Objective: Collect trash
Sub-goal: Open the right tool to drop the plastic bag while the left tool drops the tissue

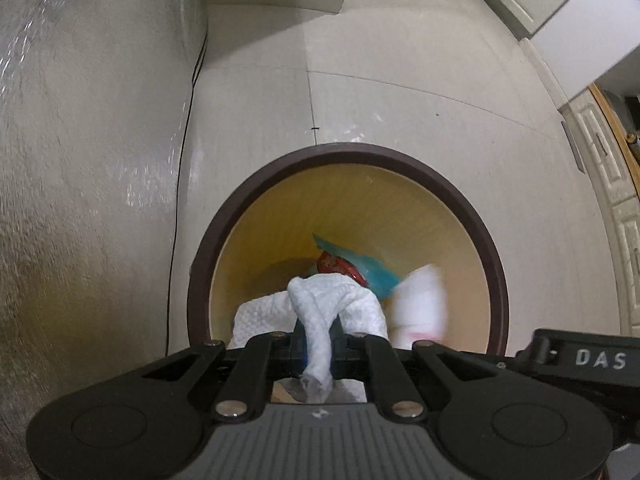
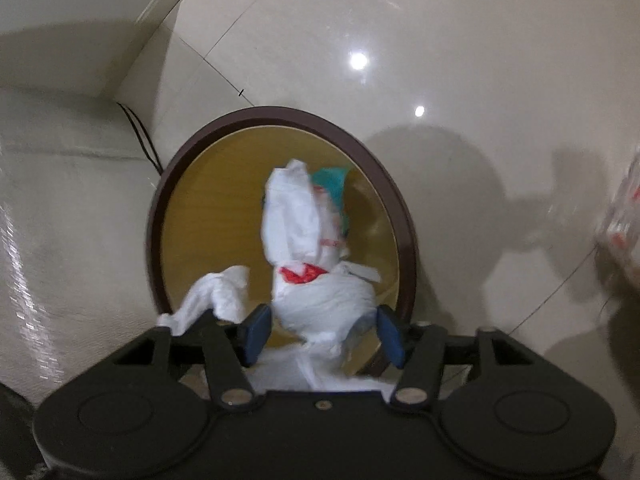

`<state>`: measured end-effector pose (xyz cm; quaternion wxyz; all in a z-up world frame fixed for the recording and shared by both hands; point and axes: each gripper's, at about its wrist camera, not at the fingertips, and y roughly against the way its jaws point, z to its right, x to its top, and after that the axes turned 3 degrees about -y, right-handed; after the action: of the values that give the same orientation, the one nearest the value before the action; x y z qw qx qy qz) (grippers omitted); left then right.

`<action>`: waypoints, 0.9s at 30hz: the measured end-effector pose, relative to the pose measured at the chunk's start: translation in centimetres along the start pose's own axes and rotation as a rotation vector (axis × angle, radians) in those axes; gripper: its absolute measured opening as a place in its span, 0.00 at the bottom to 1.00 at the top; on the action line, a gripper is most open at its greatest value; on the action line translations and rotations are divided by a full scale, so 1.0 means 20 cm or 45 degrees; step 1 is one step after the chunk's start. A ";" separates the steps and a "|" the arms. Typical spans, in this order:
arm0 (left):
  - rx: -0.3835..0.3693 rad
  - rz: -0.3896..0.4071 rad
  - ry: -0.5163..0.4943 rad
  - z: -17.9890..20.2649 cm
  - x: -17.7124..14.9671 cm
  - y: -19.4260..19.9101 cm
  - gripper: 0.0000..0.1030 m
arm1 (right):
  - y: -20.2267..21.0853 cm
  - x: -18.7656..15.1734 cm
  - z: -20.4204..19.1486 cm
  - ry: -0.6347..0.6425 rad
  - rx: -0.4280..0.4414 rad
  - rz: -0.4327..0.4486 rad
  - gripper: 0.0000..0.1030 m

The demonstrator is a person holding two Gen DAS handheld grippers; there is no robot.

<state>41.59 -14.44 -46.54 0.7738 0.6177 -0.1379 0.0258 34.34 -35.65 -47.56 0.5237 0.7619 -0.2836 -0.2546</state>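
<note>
Pinching a crumpled white paper towel (image 1: 320, 312) between closed fingers, the left tool (image 1: 319, 344) hangs over the near edge of a round bin with a dark brown rim and tan inner wall (image 1: 472, 216), standing on pale glossy floor tiles (image 1: 400, 92) beside a wall. The right tool (image 2: 322, 330) is spread wide, its blue pads (image 2: 256, 330) flanking a white plastic bag with red print (image 2: 320, 296) without clearly gripping it. Inside the bin lie a teal scrap (image 1: 372, 270) and a red wrapper (image 1: 340, 266).
</note>
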 end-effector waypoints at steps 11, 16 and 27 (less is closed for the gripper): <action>0.021 0.063 -0.101 0.08 0.05 0.00 0.41 | 0.04 -0.04 -0.01 0.102 -0.088 0.031 0.64; 0.076 0.042 -0.132 0.08 0.02 0.01 0.44 | 0.06 -0.03 -0.04 0.189 -0.088 0.048 0.62; 0.157 0.001 -0.090 0.08 -0.03 0.08 0.64 | 0.14 -0.09 -0.12 0.534 -0.067 0.105 0.74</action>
<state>40.41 -15.48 -44.92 0.7289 0.6647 -0.1637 0.0127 34.23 -33.64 -43.96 0.6009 0.7720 -0.1926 -0.0763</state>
